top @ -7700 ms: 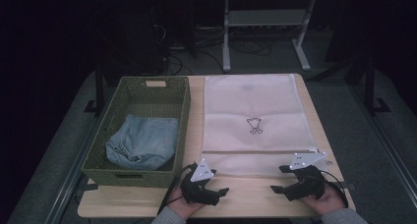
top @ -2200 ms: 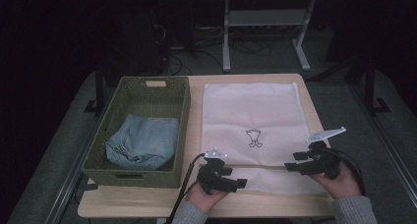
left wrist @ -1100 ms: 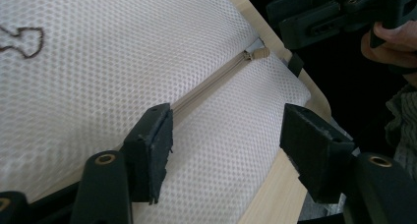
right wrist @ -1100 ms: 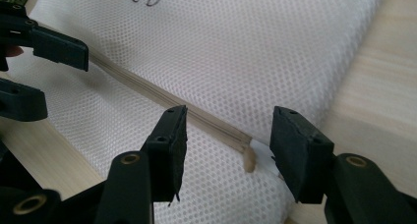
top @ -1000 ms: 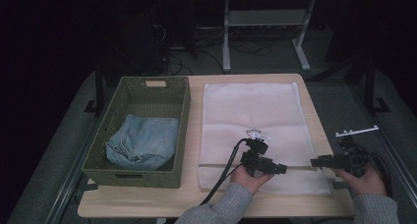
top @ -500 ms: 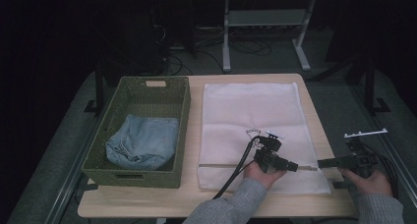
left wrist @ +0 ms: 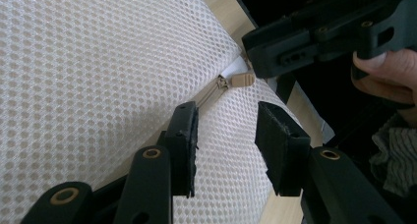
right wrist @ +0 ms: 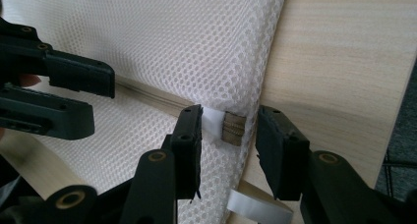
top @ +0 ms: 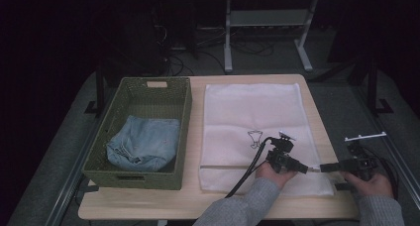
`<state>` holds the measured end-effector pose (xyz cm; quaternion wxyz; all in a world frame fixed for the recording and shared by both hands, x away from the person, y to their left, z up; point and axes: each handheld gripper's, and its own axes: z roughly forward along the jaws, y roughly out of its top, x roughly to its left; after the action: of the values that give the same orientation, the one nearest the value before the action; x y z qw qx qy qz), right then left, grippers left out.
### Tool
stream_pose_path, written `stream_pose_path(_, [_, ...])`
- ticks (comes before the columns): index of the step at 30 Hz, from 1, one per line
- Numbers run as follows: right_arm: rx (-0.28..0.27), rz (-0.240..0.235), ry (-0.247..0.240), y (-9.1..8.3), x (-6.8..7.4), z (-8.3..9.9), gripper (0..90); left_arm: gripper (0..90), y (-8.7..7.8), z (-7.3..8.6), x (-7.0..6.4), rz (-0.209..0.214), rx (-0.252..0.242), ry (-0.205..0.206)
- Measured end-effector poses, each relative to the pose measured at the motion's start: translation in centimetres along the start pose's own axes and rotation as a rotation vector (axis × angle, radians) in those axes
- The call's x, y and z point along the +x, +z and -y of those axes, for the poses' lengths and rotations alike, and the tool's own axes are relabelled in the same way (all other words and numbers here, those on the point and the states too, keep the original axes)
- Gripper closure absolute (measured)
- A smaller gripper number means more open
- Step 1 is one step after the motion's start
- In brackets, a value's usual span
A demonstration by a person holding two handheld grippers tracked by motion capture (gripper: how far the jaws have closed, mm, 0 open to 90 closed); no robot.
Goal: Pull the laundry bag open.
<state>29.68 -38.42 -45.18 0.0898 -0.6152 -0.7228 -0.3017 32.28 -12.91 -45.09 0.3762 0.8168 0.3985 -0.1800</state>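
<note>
Mesh laundry bag (top: 252,132), white and flat, covers the centre and right of the table (top: 148,206) in the high view, with a small black drawing printed near its middle. Its weave is a fine honeycomb net, seen close up in both gripper views. A zipper line runs across its lower part toward the right edge, ending at a tan zipper pull (left wrist: 241,80) in the upper centre of the left gripper view.

Left of the bag stands a green woven basket (top: 183,137), and a folded piece of light blue denim (top: 143,144) lies in its lower half.

At the lower right of the high view, the left gripper (top: 303,169) rests over the bag's zipper line, jaws apart, with the pull just beyond its tips. The right gripper (top: 324,167) faces it from the right, jaws also apart, bracketing the bag's tan zipper end (right wrist: 234,128) without pinching it.
</note>
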Motion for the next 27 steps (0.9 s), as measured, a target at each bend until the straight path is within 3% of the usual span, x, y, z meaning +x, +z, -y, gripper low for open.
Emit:
stream_pose_path(5, [0.024,0.001,-0.008,0.6,0.0,0.0,60.8,63.0,0.7,-0.3,0.2,0.022,0.011,-0.009])
stream_pose_path(11, [0.013,0.002,-0.013,0.7,0.1,0.0,62.6,66.3,1.5,-0.5,0.6,0.025,0.026,-0.043])
stream_pose_path(17, [0.014,0.024,-0.057,0.9,0.4,0.0,70.5,64.2,2.4,-0.6,0.6,0.060,0.036,-0.063])
stream_pose_path(21, [0.024,0.011,-0.077,1.0,0.5,0.1,78.6,63.0,2.7,-0.8,0.3,0.057,0.040,-0.050])
stream_pose_path(27, [0.000,-0.015,-0.083,0.6,0.8,0.0,81.6,58.1,3.1,-1.0,-0.3,0.046,0.047,-0.043])
